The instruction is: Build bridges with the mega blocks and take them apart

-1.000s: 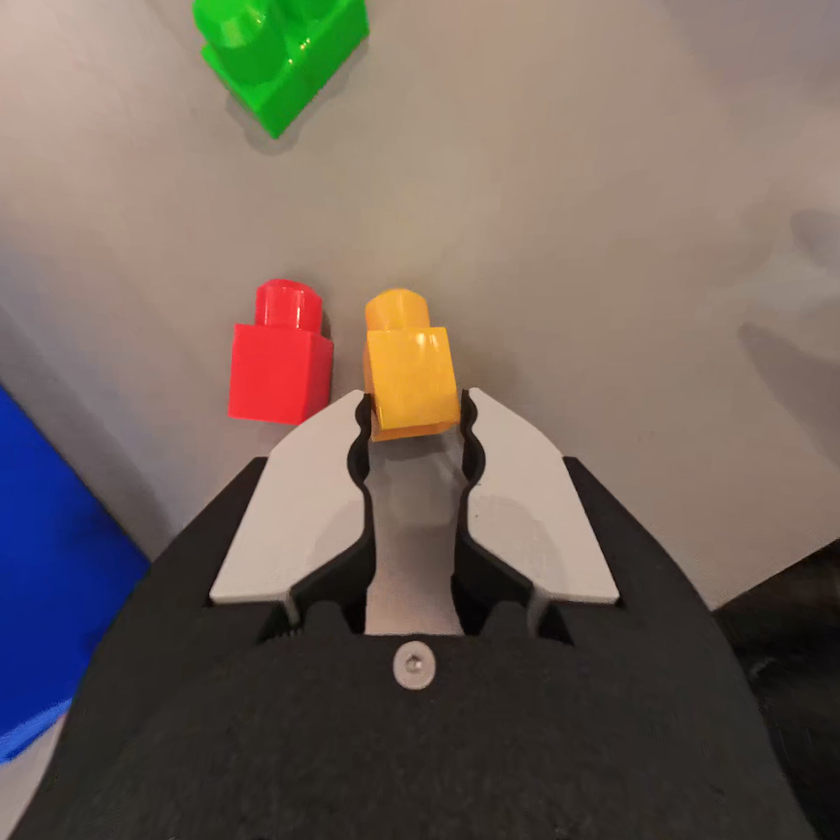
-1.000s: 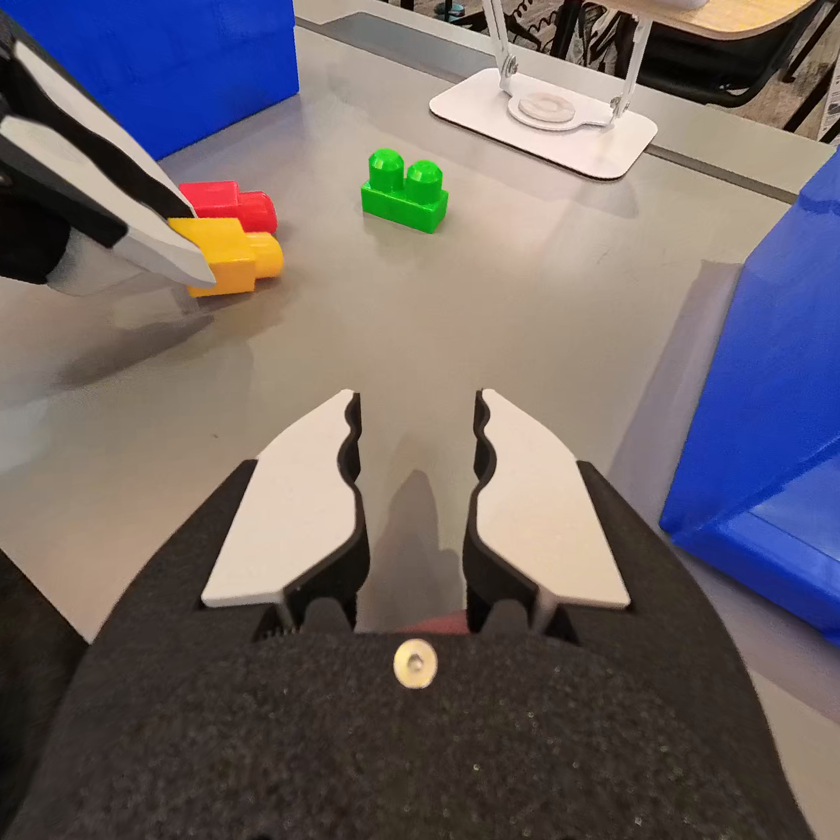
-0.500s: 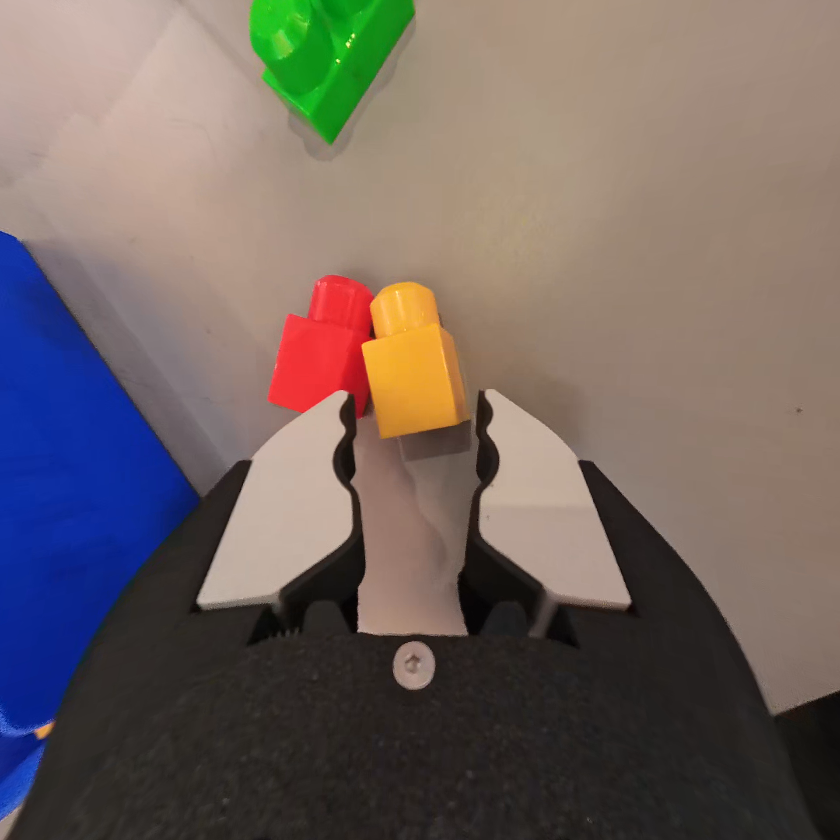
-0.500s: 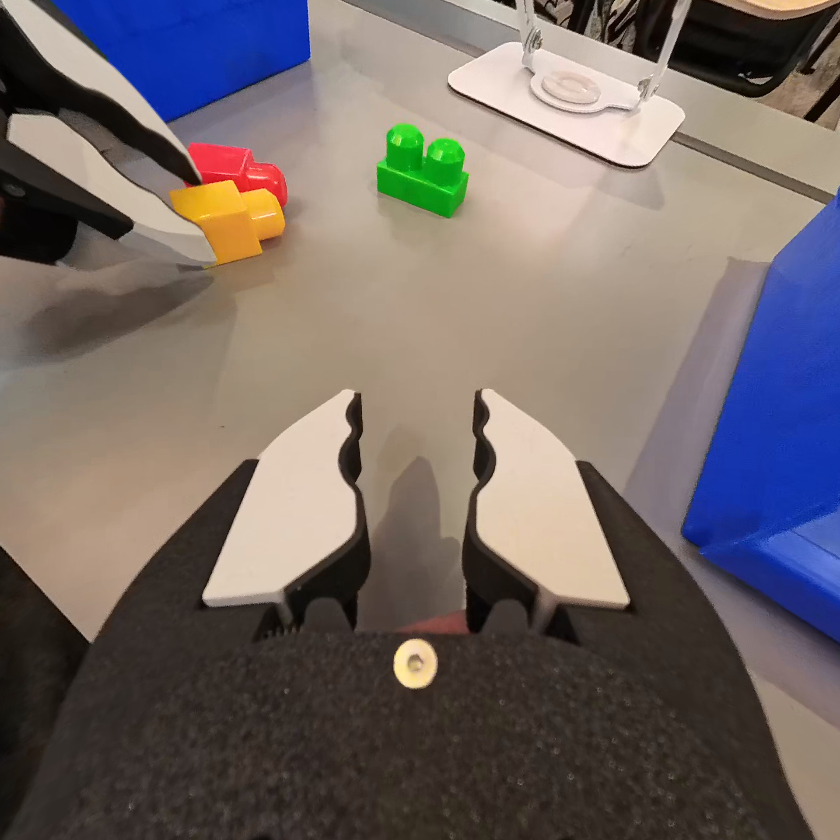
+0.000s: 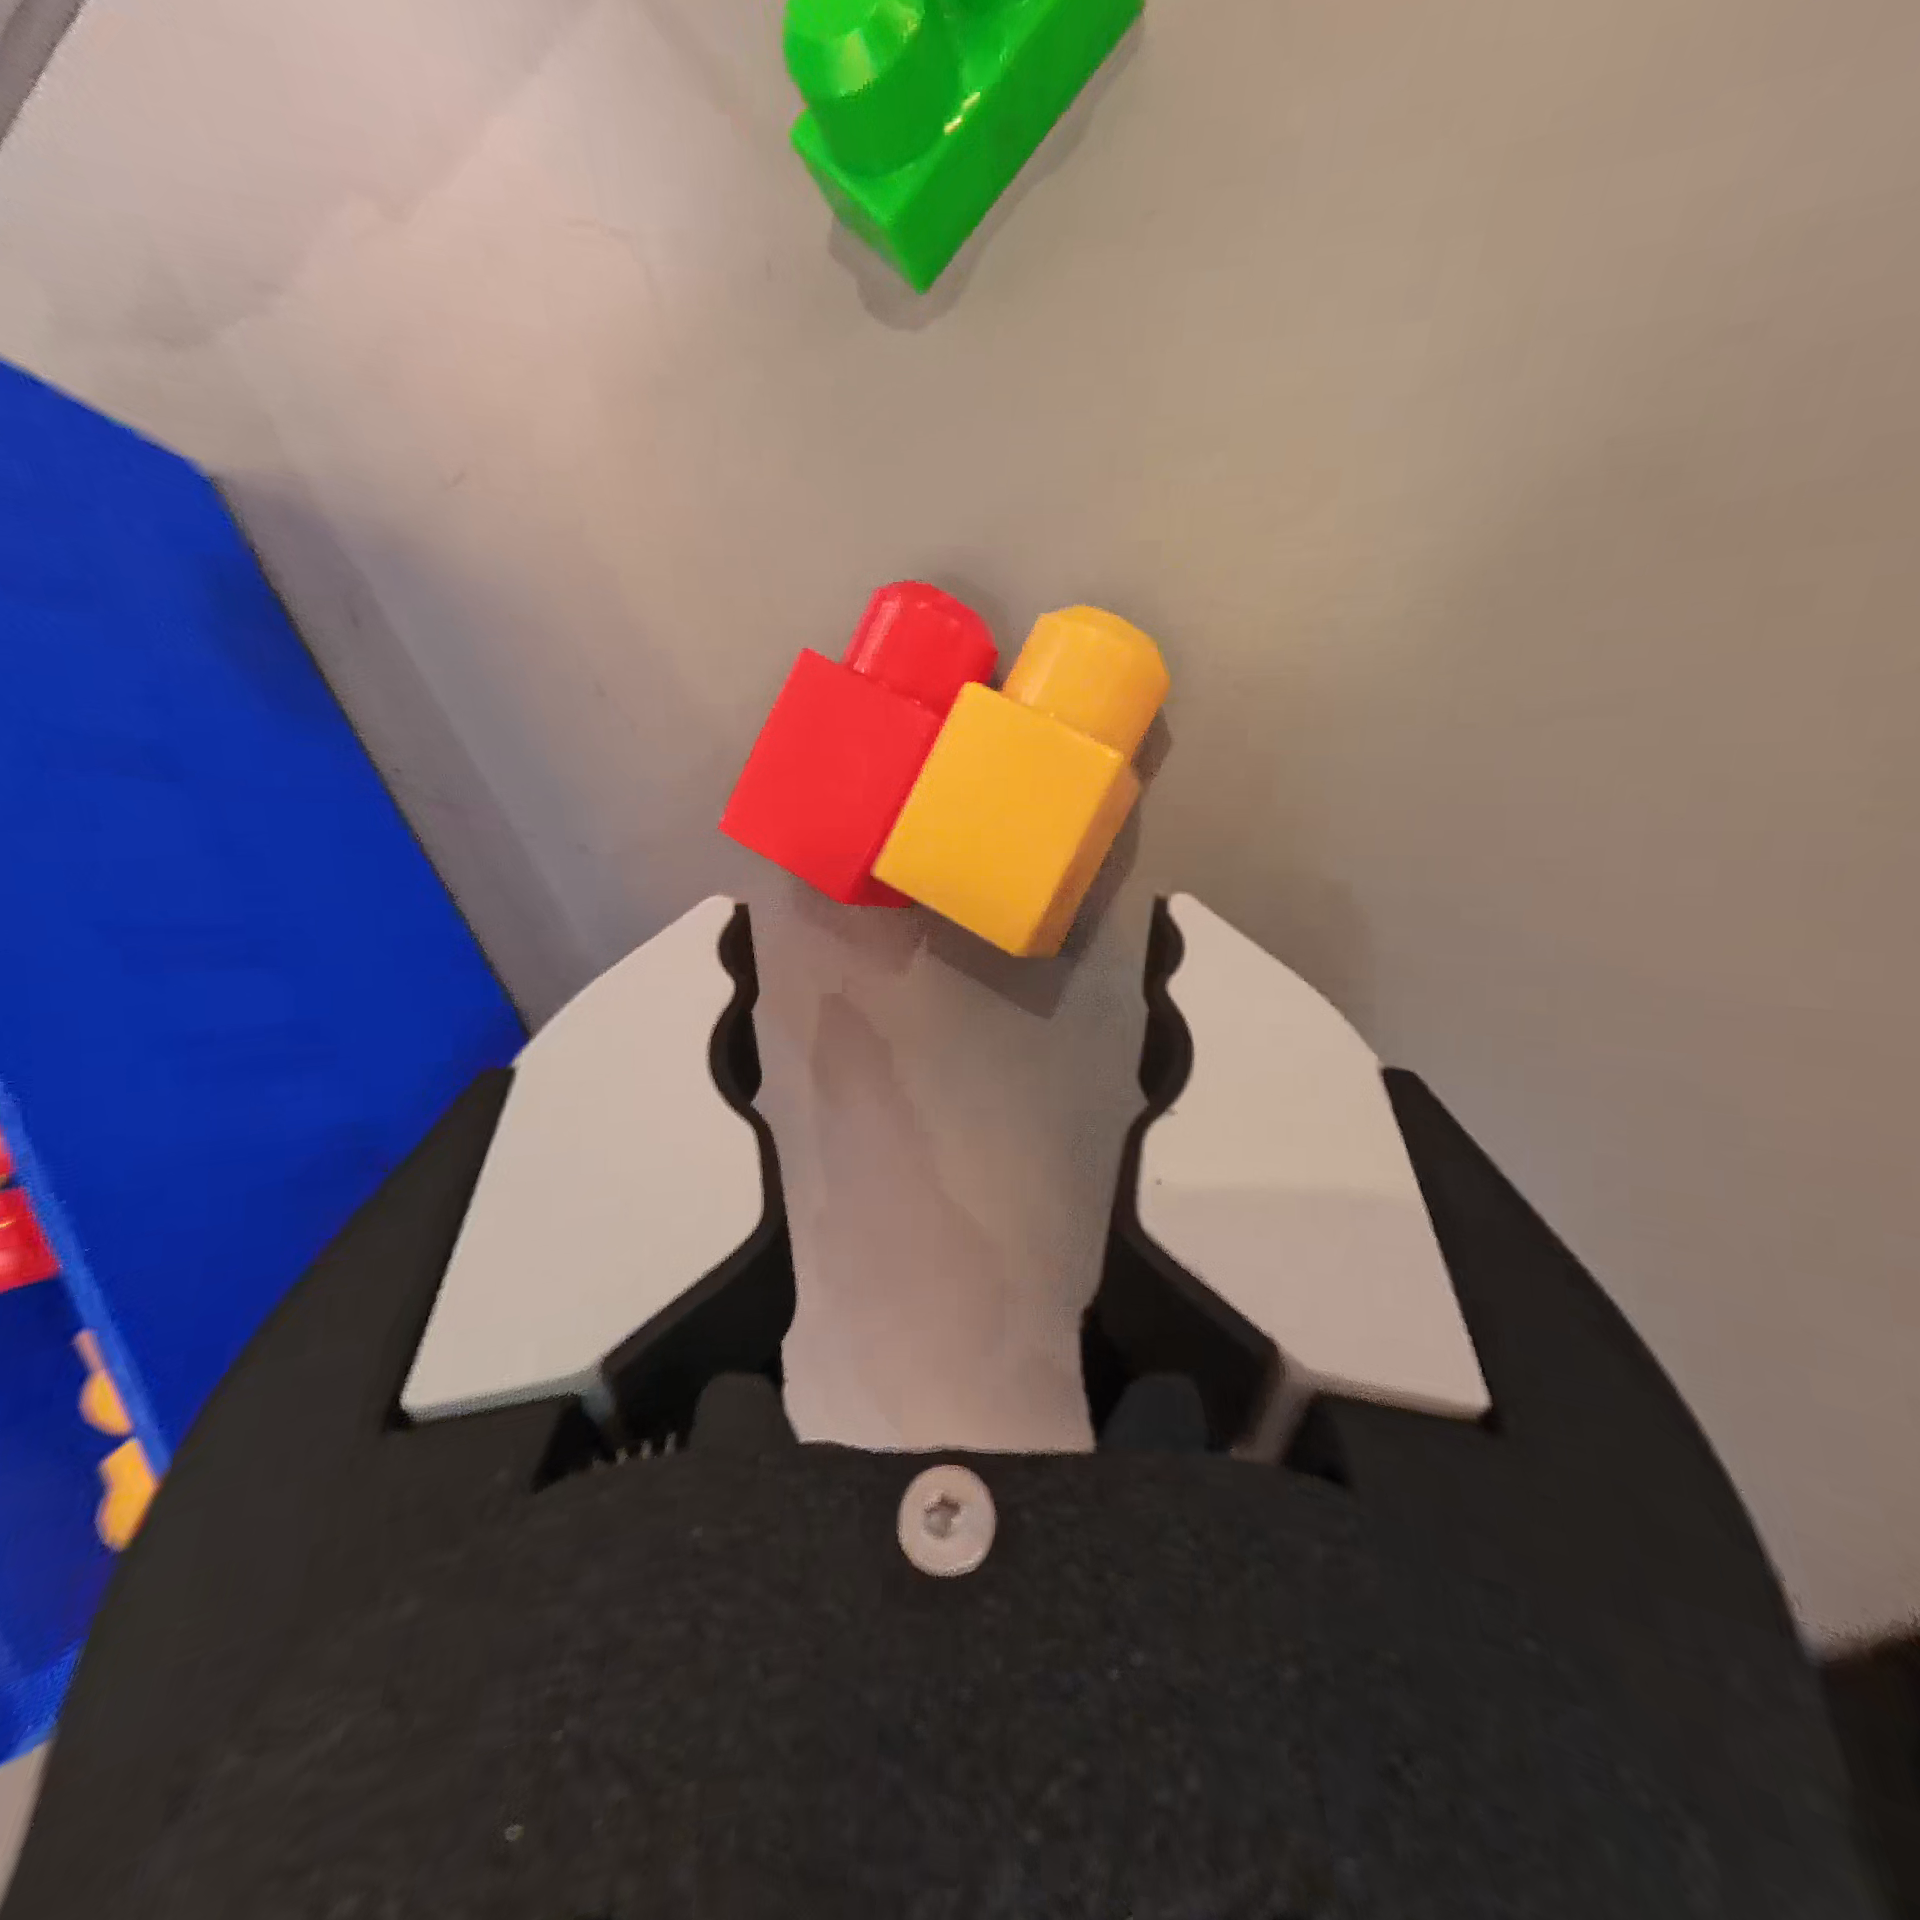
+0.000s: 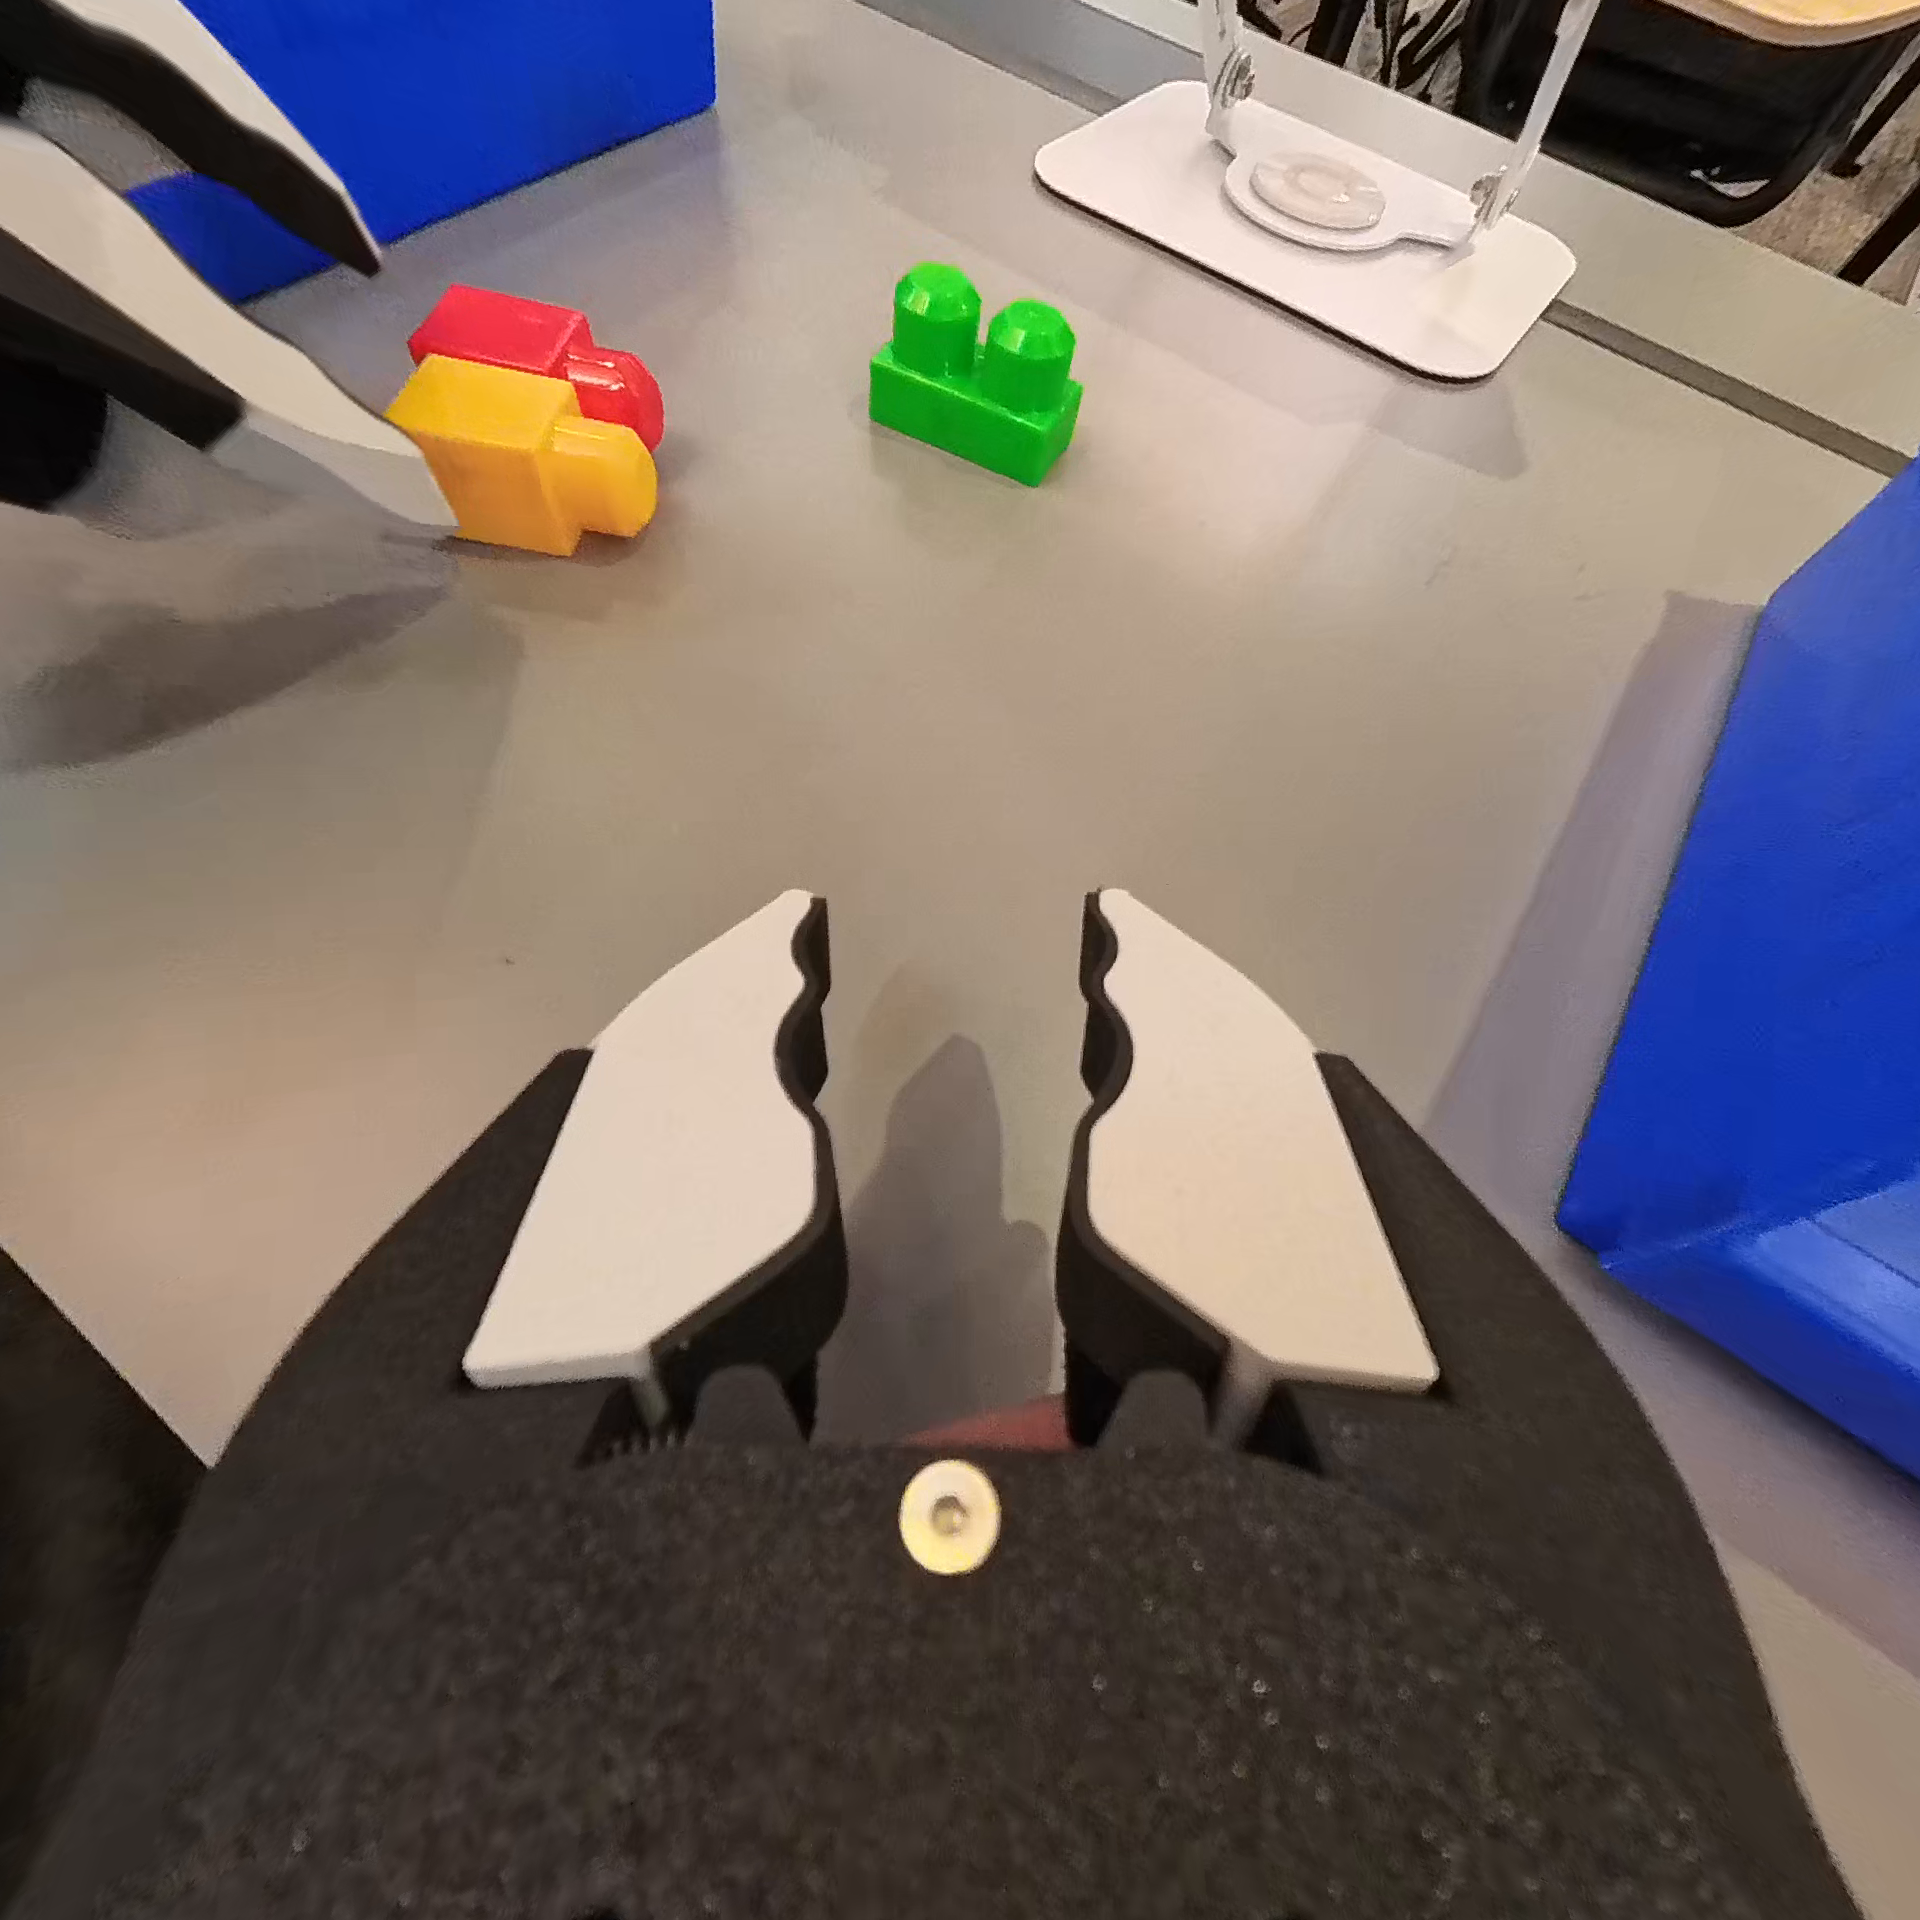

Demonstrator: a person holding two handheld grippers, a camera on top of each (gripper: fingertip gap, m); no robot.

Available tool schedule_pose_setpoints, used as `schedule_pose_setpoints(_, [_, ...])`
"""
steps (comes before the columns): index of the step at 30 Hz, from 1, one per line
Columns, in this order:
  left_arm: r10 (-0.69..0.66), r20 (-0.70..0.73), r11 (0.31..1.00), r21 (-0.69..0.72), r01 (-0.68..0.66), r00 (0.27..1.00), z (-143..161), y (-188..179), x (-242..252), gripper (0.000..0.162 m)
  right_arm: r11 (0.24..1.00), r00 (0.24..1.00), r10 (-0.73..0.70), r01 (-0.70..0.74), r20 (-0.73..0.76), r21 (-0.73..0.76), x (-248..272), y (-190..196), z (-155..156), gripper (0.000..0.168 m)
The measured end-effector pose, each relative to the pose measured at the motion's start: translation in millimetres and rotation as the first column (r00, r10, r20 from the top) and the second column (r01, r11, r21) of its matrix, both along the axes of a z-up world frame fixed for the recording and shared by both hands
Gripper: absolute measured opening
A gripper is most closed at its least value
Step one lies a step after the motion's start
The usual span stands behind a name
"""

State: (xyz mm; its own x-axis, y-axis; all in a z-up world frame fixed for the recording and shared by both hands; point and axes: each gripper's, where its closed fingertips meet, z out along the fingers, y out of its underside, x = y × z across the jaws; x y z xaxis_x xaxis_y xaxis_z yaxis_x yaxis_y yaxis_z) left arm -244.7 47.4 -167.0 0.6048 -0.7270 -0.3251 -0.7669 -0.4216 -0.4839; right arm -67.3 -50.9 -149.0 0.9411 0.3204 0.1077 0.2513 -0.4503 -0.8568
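Note:
A yellow one-stud block (image 5: pixel 1013 816) and a red one-stud block (image 5: pixel 842 774) lie on their sides, touching, on the grey table (image 5: pixel 1455 623). They also show in the right wrist view, yellow (image 6: pixel 520 462) and red (image 6: pixel 535 343). My left gripper (image 5: pixel 948 914) is open and empty, its tips just short of the two blocks. A green two-stud block (image 5: pixel 935 114) stands upright farther off, also in the right wrist view (image 6: pixel 977 390). My right gripper (image 6: pixel 954 909) is open and empty over bare table, well back from the blocks.
A blue bin (image 5: pixel 187 883) with several blocks inside stands left of the left gripper. Another blue bin (image 6: pixel 1787 987) stands at the right. A white stand base (image 6: pixel 1309 218) with clear legs sits at the back. The table's near edge lies below both grippers.
My left gripper let go of the yellow block, opened wider and drew back a little. The yellow block now lies against the red one. The right gripper crept forward.

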Motion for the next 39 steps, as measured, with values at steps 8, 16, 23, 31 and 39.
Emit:
schedule_pose_setpoints(8, [-0.111,0.186,0.993,-0.021,0.116,0.976,56.5,-16.6,-2.4,0.085,1.0,1.0,0.006,-0.006,-0.016,-0.007,0.2,-0.4,-0.8,0.046])
schedule_pose_setpoints(16, [-0.248,-0.012,0.933,-0.272,0.236,0.969,8.7,10.4,5.9,0.089,1.0,0.999,0.005,-0.006,-0.038,-0.011,0.3,-1.0,0.2,0.045])
schedule_pose_setpoints(23, [-0.241,-0.078,0.906,-0.375,0.196,0.967,-22.3,15.3,4.8,0.096,1.0,1.0,0.011,-0.011,-0.022,-0.013,-1.0,-0.7,-1.1,0.045])
schedule_pose_setpoints(31, [-0.247,-0.058,0.889,-0.412,0.203,0.967,-27.2,13.8,7.9,0.088,1.0,0.999,0.013,-0.013,-0.047,-0.019,-0.2,-0.3,-1.3,0.045])
schedule_pose_setpoints(39, [-0.228,-0.043,0.886,-0.424,0.189,0.973,-29.6,10.7,9.1,0.088,1.0,0.999,0.015,-0.016,-0.046,-0.023,-0.5,-0.1,-2.2,0.045])
